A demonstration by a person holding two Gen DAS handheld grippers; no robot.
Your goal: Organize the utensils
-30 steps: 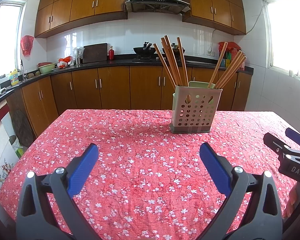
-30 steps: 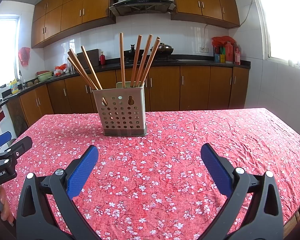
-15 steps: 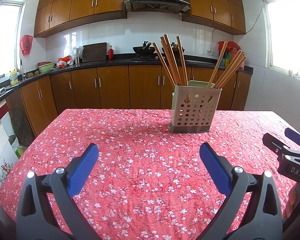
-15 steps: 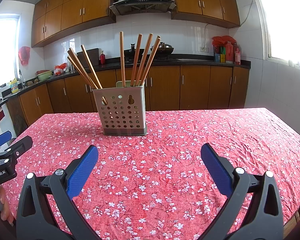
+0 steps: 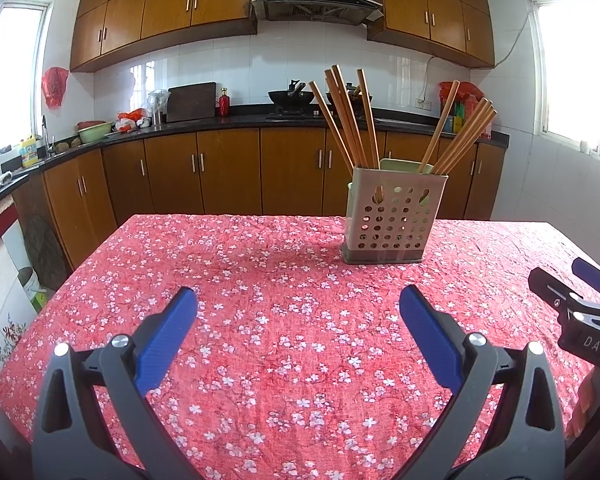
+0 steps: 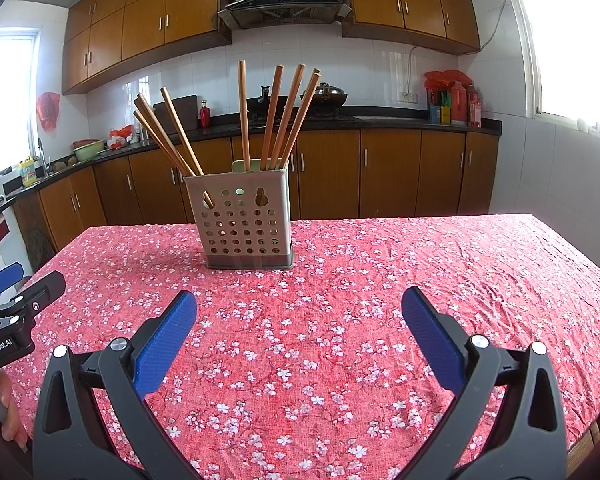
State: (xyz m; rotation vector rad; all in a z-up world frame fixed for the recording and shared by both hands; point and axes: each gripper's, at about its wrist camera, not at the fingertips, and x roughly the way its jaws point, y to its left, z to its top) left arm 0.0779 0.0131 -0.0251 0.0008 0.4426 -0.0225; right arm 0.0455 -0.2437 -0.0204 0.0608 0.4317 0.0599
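Kitchen table [image 5: 260, 264], chopsticks [image 6: 284, 116] in holder [image 6: 244, 224]

Both cams sit low over the red floral tablecloth [image 5: 284, 320], looking forward past their own blue fingers toward the kitchen counter [image 5: 220, 120]. The chopstick holder [image 5: 394, 216] sits right of centre in the left view and left of centre in the right one [image 6: 246, 224], mid-distance. Each cam catches the other gripper at its frame edge.
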